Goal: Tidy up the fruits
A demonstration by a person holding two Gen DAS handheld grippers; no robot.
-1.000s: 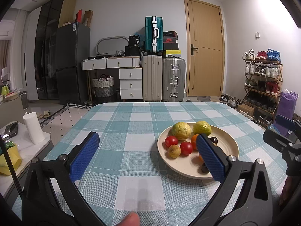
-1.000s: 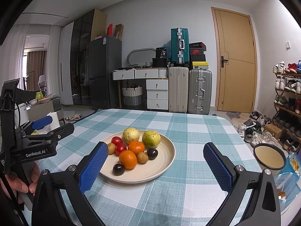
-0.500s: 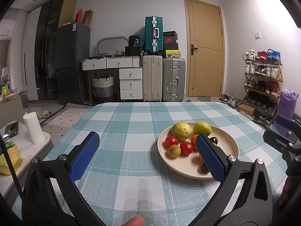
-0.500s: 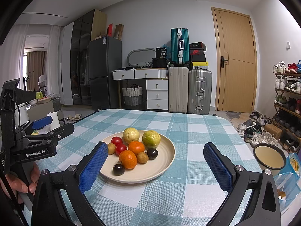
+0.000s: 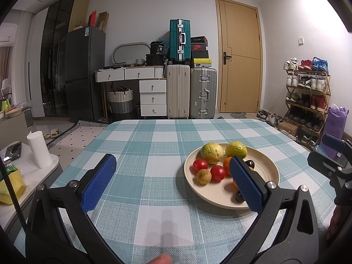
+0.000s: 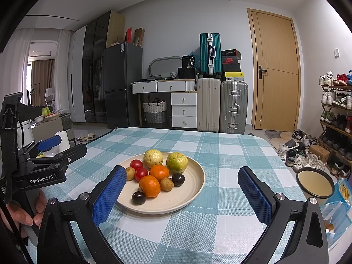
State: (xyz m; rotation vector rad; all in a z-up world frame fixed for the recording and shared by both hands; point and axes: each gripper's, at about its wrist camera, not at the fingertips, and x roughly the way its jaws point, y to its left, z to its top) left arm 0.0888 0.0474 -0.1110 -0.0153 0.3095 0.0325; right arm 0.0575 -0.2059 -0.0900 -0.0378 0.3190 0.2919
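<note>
A cream plate (image 6: 193, 189) (image 5: 267, 165) on the checked tablecloth holds two yellow-green guavas (image 6: 153, 158) (image 6: 176, 162), two oranges (image 6: 159, 172) (image 6: 149, 186), two red tomatoes (image 6: 136, 164), brown longans (image 6: 166, 184) and dark plums (image 6: 138, 197). My right gripper (image 6: 182, 194) is open and empty, hovering just in front of the plate. My left gripper (image 5: 173, 179) is open and empty, left of the plate; its right finger hides part of the fruit. Each gripper shows at the edge of the other's view.
The table (image 6: 231, 154) has a teal-and-white checked cloth. A cream bowl (image 6: 314, 183) and a snack bag (image 6: 342, 198) sit off its right side. A side table with a paper roll (image 5: 39, 149) stands left. Suitcases, drawers and a shoe rack are behind.
</note>
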